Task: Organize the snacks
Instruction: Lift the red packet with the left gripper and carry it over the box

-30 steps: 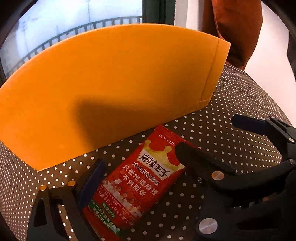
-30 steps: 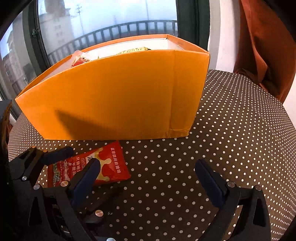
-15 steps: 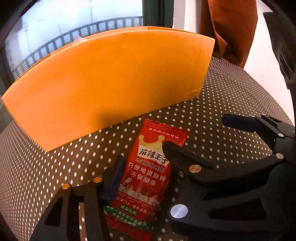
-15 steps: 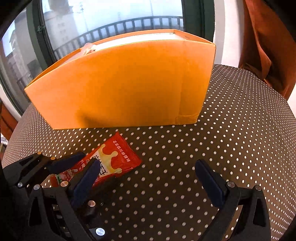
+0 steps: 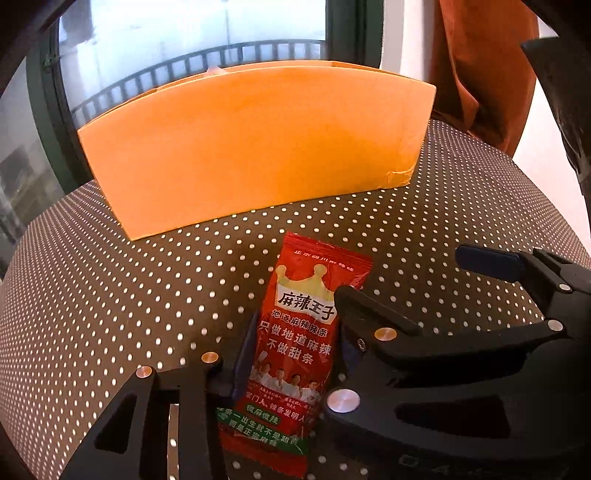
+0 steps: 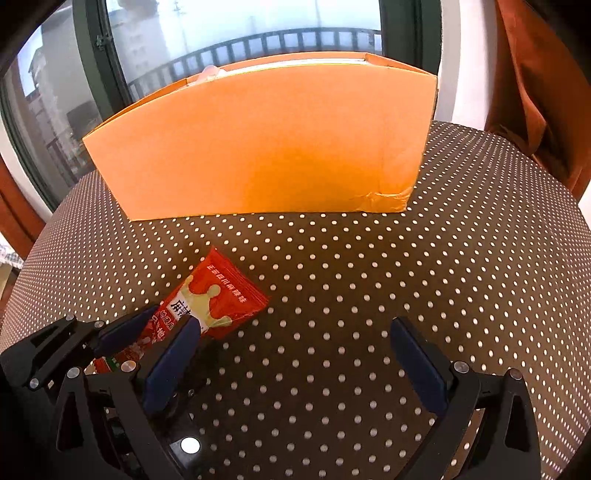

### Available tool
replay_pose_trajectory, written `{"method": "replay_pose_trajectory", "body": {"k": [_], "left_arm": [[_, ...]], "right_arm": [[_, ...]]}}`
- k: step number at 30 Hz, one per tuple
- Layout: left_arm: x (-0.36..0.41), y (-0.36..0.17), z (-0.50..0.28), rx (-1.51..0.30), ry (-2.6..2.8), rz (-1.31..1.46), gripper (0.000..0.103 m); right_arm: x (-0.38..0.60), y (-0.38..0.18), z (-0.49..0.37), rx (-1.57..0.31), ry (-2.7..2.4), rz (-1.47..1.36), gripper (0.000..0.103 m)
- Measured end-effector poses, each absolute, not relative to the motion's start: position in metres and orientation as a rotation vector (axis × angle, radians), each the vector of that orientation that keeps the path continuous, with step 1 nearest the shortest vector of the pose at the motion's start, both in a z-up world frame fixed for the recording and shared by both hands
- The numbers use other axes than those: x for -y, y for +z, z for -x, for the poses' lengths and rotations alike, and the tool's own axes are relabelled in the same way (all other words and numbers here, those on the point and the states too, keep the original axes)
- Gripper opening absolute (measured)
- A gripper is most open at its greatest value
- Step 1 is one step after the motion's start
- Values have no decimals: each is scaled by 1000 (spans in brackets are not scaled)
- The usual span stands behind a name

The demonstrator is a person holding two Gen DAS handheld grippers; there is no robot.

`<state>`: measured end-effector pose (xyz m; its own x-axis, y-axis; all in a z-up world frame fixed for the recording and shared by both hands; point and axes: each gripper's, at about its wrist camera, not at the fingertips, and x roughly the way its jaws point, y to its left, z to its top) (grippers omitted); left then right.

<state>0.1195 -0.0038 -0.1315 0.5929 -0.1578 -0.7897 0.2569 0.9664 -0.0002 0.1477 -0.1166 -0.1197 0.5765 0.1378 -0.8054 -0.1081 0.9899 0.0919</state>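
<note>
packet (image 5: 295, 343) red, crown logo, chinese text | clamped in left tool (image 5: 291, 345)

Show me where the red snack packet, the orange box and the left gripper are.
red snack packet (image 5: 303, 332), left wrist view, on its printed front.
orange box (image 6: 266, 147), right wrist view, on its front wall.
left gripper (image 5: 295, 325), left wrist view, midway between its fingertips, jaws closed on the packet.

A home by a balcony: a polka-dot tablecloth (image 6: 369, 295), rust curtain (image 6: 535, 92), and window (image 6: 240, 22) onto railing (image 6: 295, 40) and buildings.
</note>
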Motion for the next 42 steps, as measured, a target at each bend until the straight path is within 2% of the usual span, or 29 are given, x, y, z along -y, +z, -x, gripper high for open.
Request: {"method": "replay_pose_trajectory", "body": {"k": [15,42], "left_arm": [[4,-107,-89,-855,-223,-65,42],[5,2,-121,-602,-172,-3,42]], "right_arm": [[120,-96,-122,-898,129,-19,103],[103,25,-137,-631,137,1,103]]}}
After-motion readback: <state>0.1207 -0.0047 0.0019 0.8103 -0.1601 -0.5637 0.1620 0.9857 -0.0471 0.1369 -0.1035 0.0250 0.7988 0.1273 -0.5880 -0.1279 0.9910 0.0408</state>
